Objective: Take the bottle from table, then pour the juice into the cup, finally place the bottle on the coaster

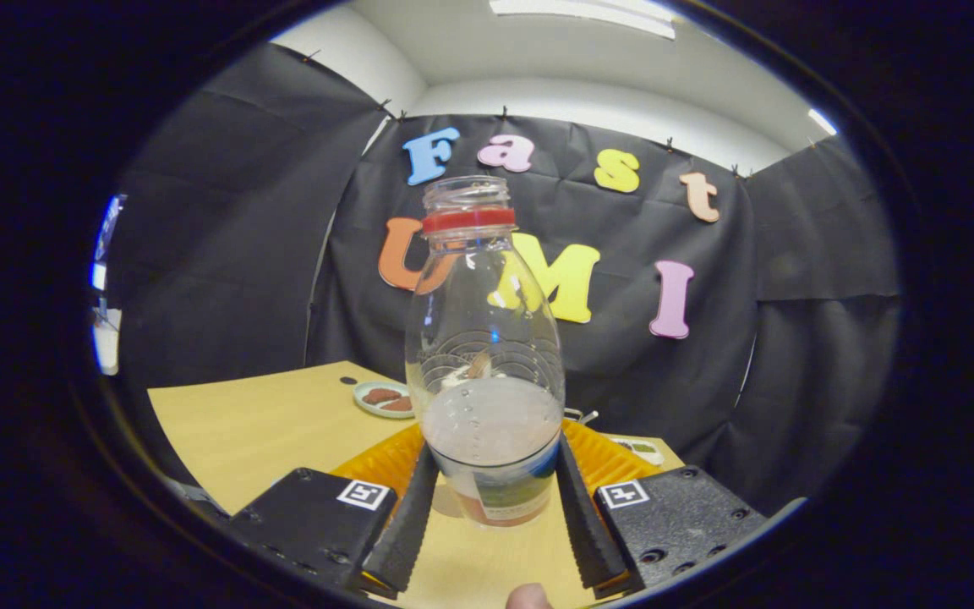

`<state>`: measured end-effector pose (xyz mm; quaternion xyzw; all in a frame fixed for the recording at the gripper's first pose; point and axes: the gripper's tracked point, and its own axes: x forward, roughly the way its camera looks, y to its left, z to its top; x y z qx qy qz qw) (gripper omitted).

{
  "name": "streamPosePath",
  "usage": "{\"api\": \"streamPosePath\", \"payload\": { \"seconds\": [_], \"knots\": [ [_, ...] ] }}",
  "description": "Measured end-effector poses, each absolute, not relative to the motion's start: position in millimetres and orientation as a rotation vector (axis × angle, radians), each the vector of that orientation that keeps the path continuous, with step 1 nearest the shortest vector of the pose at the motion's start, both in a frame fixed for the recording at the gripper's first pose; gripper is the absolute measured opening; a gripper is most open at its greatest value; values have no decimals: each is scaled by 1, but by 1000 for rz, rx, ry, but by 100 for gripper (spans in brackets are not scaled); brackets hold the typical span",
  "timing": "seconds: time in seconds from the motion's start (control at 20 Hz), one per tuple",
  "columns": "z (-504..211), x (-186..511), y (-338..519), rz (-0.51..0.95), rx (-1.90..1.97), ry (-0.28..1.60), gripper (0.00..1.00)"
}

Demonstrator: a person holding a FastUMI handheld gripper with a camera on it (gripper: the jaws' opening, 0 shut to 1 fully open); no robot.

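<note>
No wording can be read here — the bottle [484, 364], gripped between the two fingers of the gripper [494, 512], carries a label at its base too blurred to make out; each finger mount bears a square black-and-white marker [366, 494], not text.

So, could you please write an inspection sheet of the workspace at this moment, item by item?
Surface: wooden table, light yellow, bare near the fingers.
Job's things: clear bottle, upright, no cap, red neck ring, cloudy liquid in its lower part. An orange ribbed item lies behind it; whether it is the coaster I cannot tell. Cup: nothing seen.
Clutter: small plate with brown pieces, beyond the bottle.
Gripper: gripper, its fingers pressing on both sides of the bottle's base. A fingertip shows below them.
Cables: nothing seen.
Surroundings: black cloth wall, white ceiling with a lamp.
</note>
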<state>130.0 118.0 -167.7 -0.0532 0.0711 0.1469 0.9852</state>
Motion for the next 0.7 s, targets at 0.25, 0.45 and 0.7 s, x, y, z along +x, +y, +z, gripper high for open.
{"api": "streamPosePath", "payload": {
  "seconds": [0.25,0.45,0.7],
  "knots": [
    [-145,166,126,309,-35,98,75],
    [-161,197,145,353,1,134,75],
    [-205,231,160,376,33,169,75]
  ]
}}
